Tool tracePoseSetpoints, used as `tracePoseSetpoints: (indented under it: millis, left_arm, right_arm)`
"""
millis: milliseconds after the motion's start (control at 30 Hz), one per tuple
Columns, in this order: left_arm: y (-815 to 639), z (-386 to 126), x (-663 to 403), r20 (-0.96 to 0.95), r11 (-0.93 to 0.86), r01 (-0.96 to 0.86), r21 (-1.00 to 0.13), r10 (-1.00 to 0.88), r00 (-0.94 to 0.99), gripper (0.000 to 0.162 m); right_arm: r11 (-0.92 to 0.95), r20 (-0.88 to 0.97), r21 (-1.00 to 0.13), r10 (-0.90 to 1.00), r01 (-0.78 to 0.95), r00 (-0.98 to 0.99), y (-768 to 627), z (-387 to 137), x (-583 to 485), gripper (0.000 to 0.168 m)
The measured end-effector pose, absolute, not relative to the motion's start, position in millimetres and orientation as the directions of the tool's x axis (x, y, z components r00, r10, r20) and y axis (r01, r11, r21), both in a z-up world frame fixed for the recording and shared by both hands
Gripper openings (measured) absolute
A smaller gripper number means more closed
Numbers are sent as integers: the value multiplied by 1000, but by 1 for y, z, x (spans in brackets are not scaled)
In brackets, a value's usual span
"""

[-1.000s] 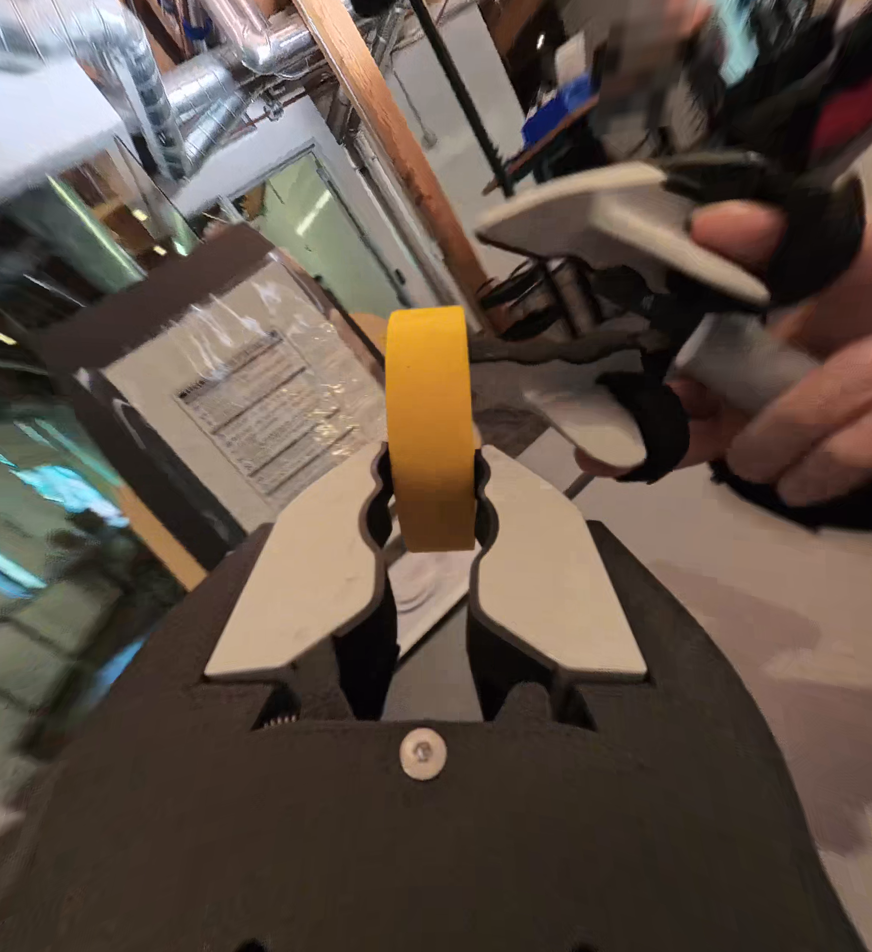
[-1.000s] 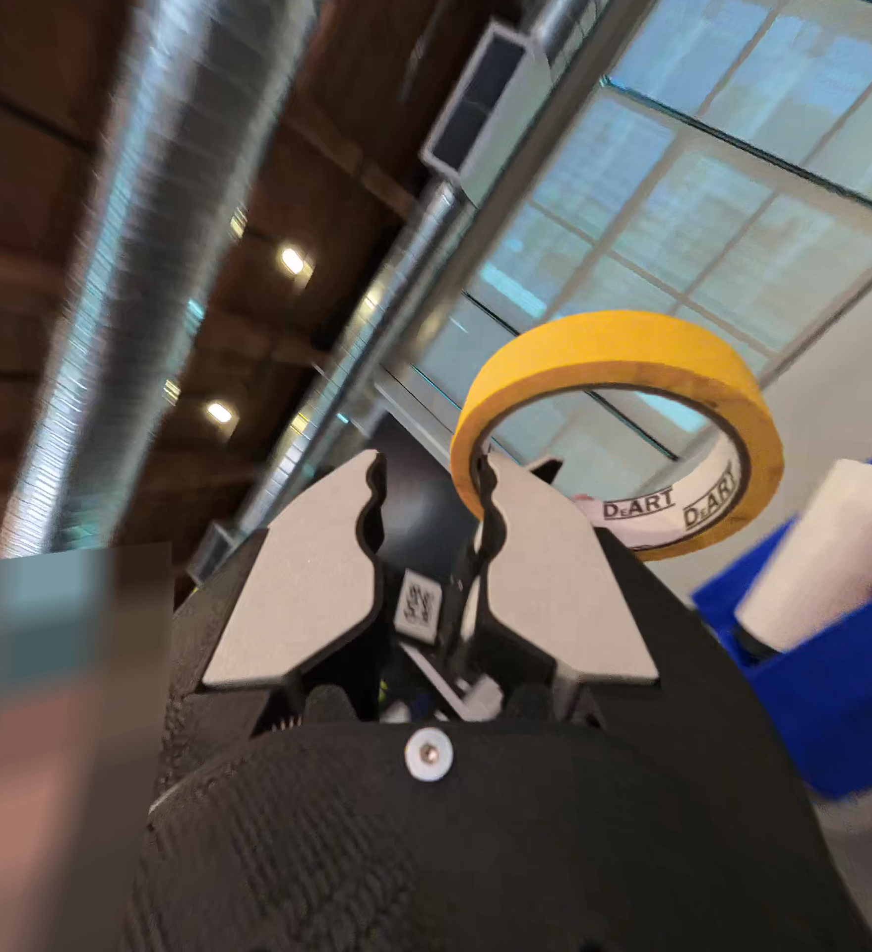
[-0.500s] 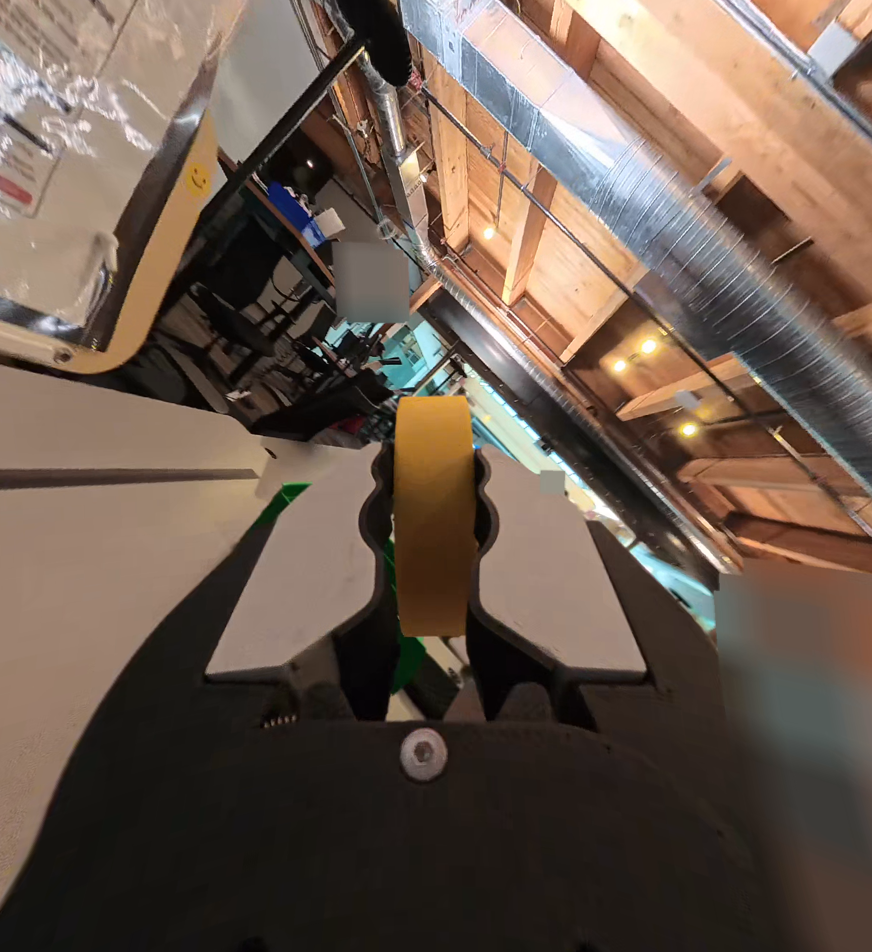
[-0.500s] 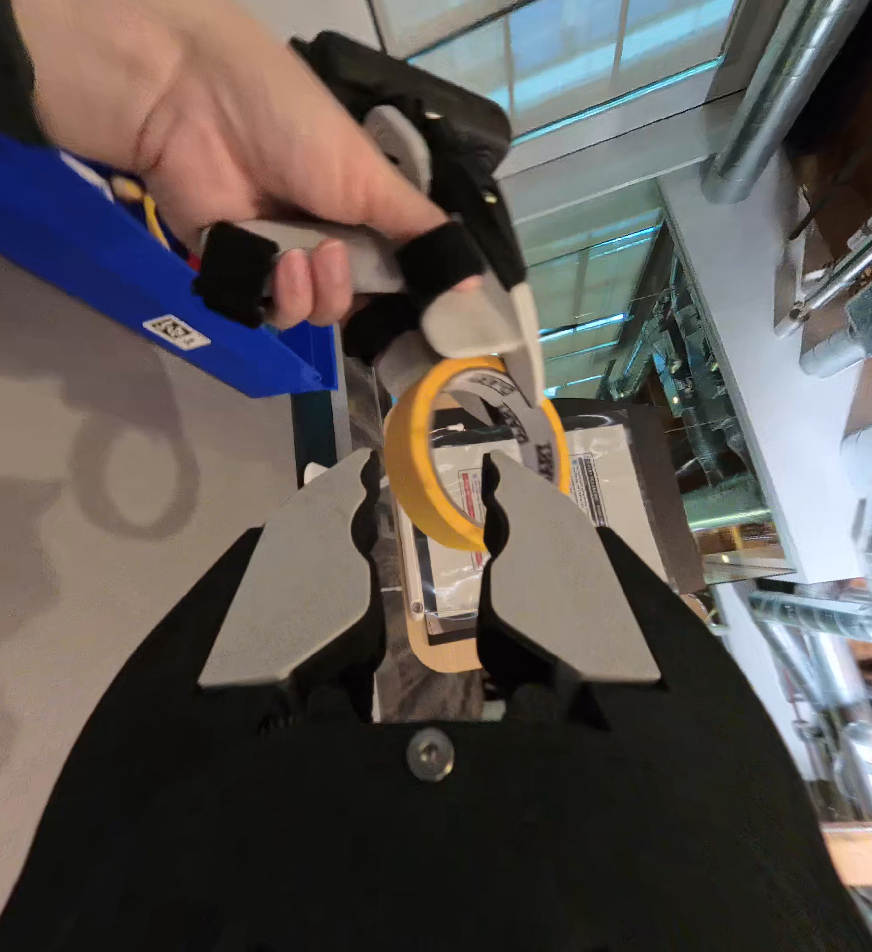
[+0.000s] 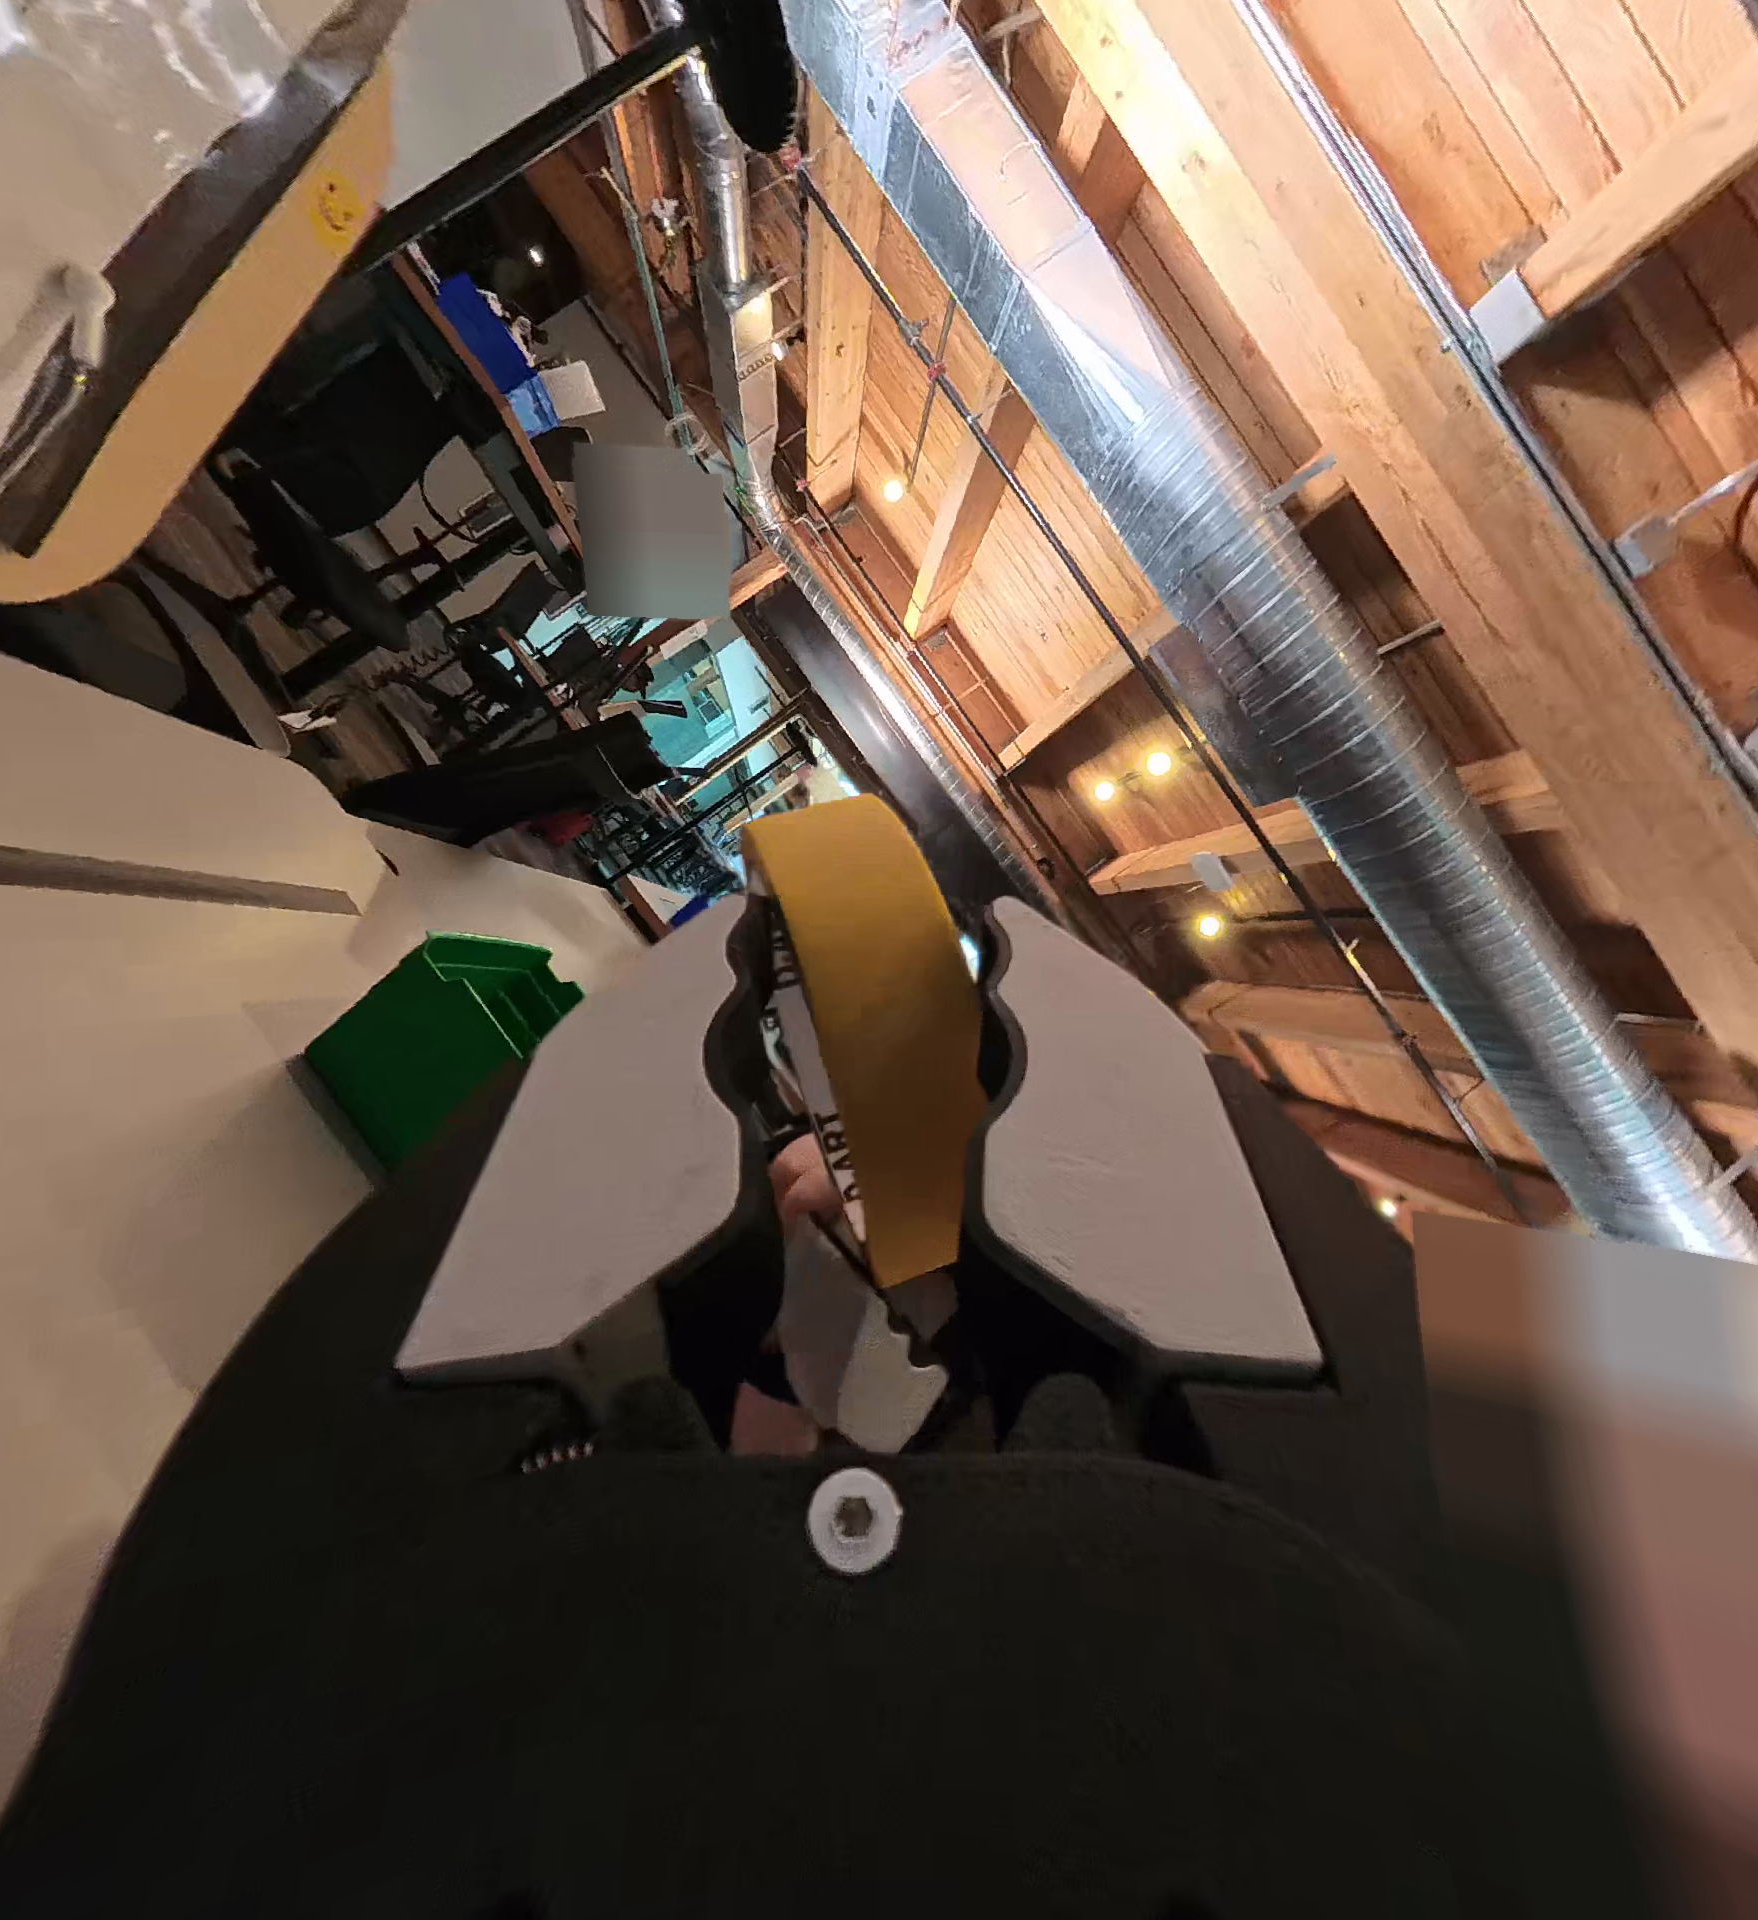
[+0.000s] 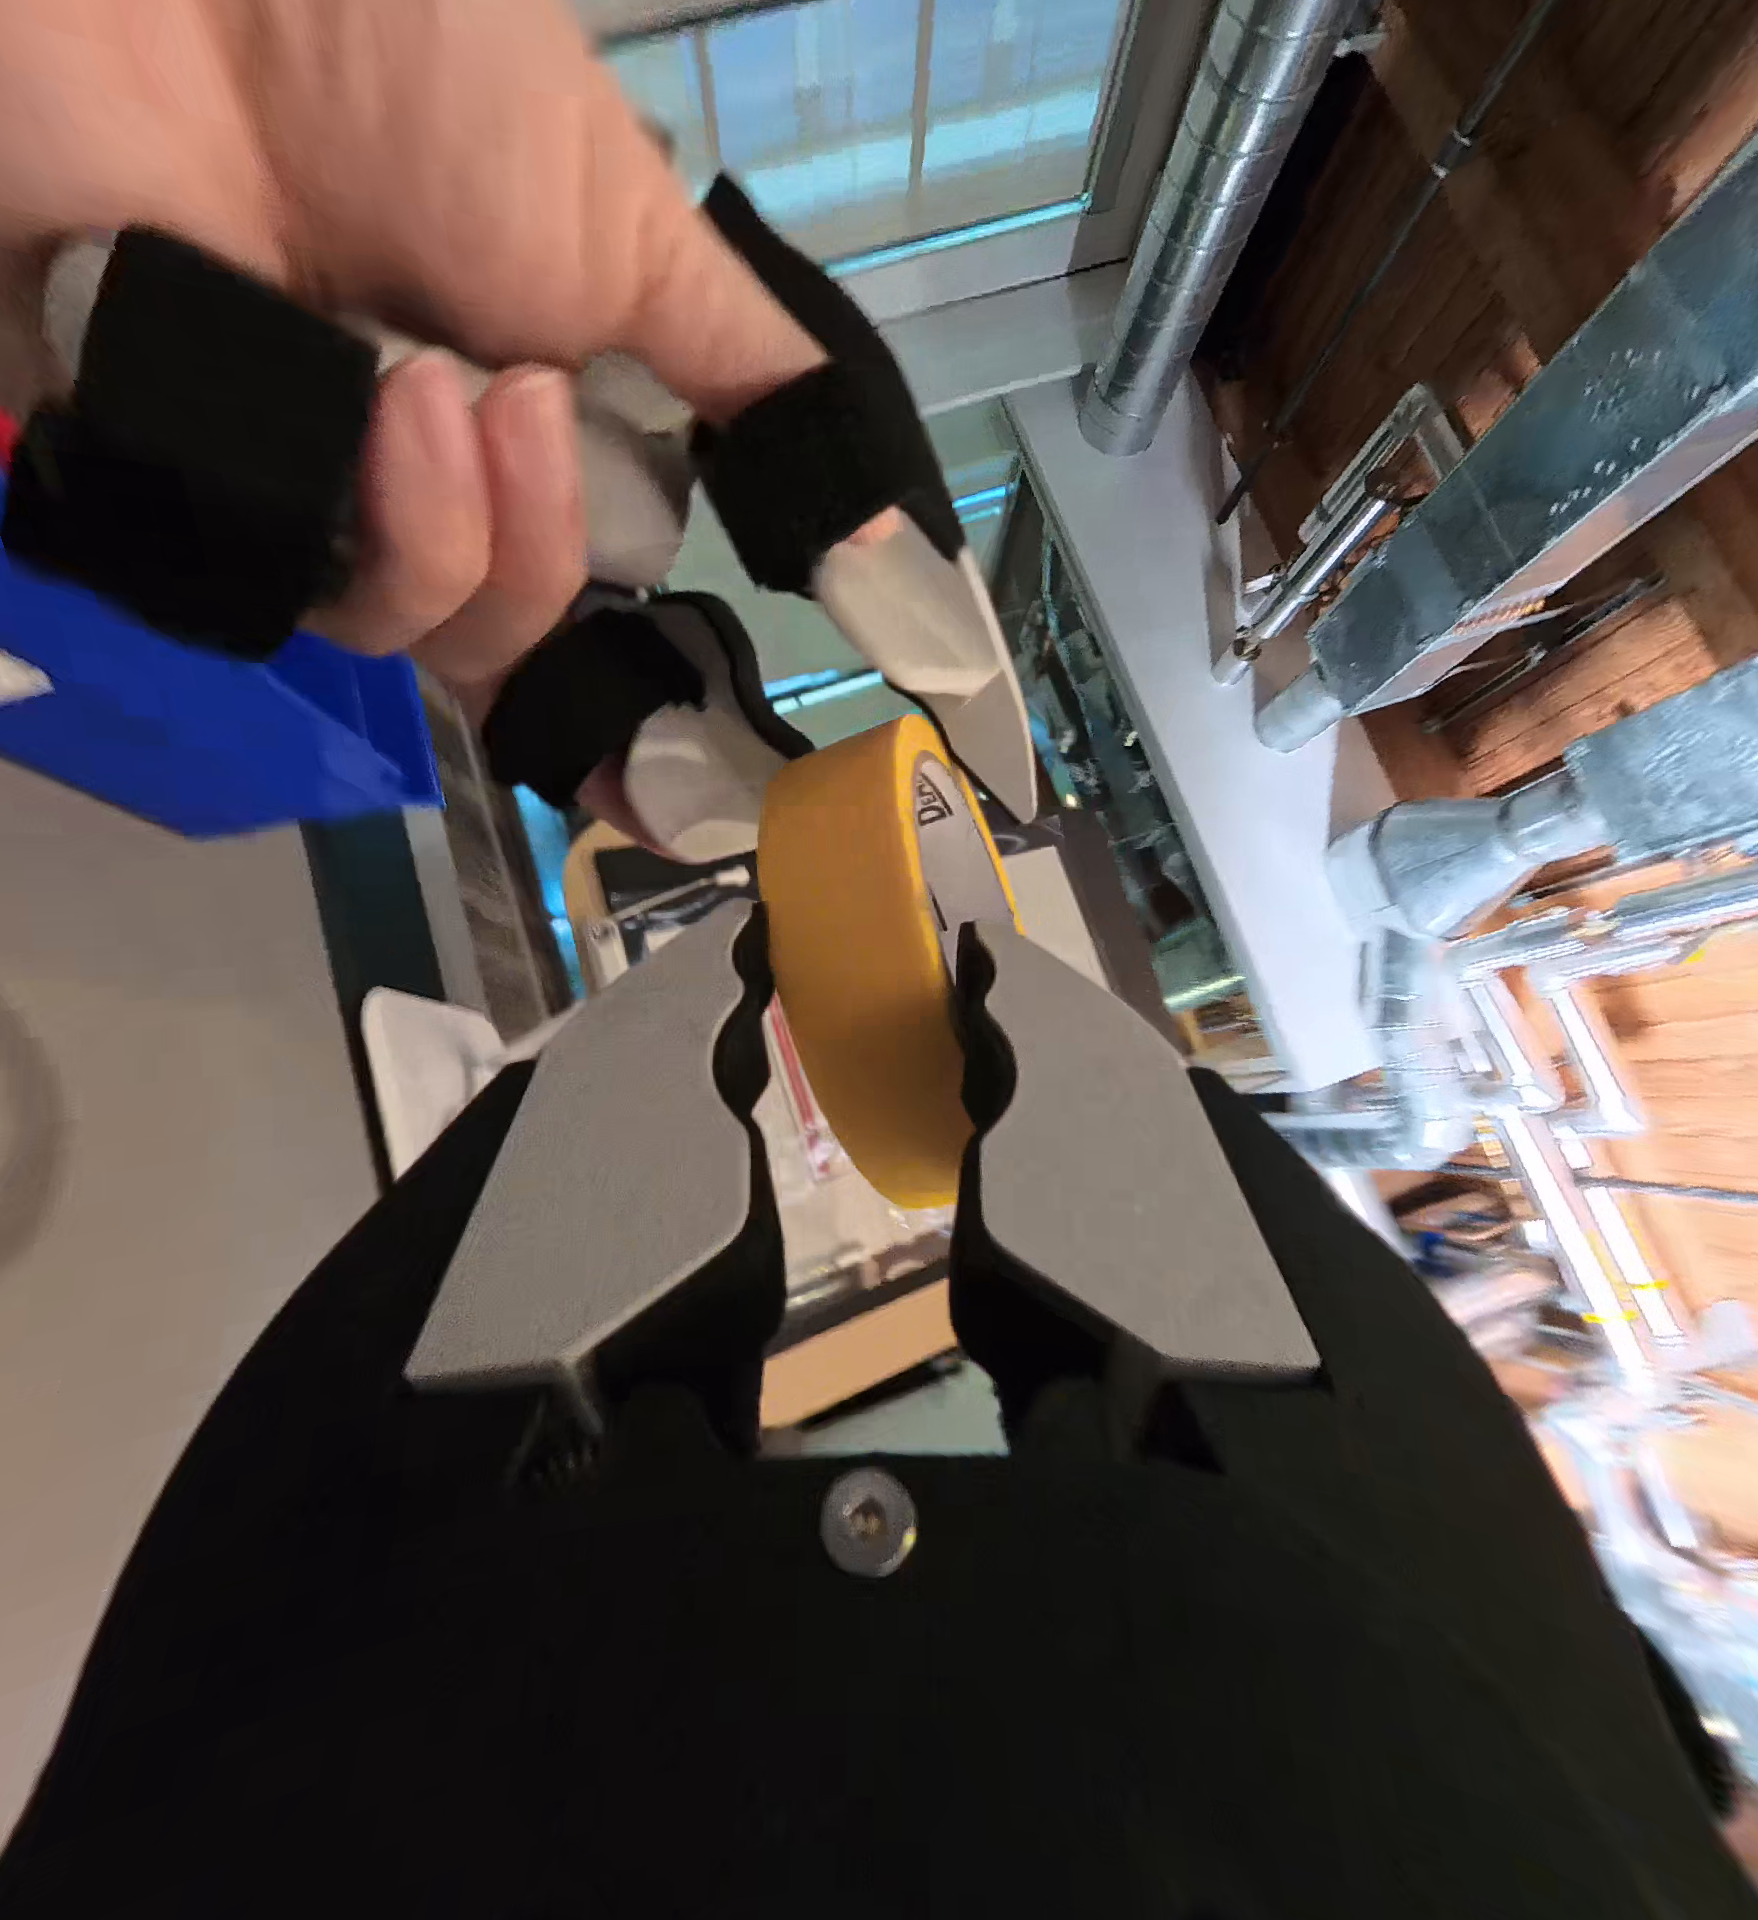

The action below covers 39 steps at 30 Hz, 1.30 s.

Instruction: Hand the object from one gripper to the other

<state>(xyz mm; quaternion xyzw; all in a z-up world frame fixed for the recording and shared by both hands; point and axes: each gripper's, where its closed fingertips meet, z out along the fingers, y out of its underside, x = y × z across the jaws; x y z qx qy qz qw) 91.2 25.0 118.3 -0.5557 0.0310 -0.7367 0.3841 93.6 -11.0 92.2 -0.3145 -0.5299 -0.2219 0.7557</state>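
Note:
A yellow tape roll point(image 5: 875, 1039) stands on edge between the fingers of my left gripper point(image 5: 859, 935), which is open, with a gap showing on the roll's left side. In the right wrist view my right gripper point(image 6: 859, 935) is shut on the tape roll point(image 6: 854, 987), both fingers pressing its flat sides. The left gripper point(image 6: 864, 810), held by a hand point(image 6: 387, 208), straddles the far part of the roll with its jaws apart. One of the right gripper's fingers point(image 5: 864, 1361) shows at the roll's near end in the left wrist view.
A green bin point(image 5: 428, 1039) stands on a white table point(image 5: 75, 1143) to the left. A blue bin point(image 6: 179, 727) is at the left behind the hand. Metal ducts point(image 5: 1270, 623) and wooden beams run overhead. Both grippers are held up in the air. Left tips to right tips: about 5 cm.
The right gripper closed on the tape roll. The left gripper's jaws opened wider and the roll now sits tilted between them. Both views have swung.

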Motion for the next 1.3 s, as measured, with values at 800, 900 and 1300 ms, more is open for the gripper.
tracePoseSetpoints:
  millis: [800,900,1300]
  left_arm:
    - [-18,106,158,-590,456,-378,-805,-557,585,57]
    - [-17,90,164,-746,509,-546,-666,-439,500,63]
    - [28,64,146,-971,380,-925,22,228,70,31]
  right_arm:
    - [-898,-783,92,202,-430,-589,65,83,161,30]
    - [-888,-804,80,211,-453,-556,65,84,166,30]
    - [-888,-881,-28,240,-459,-409,51,85,153,31]
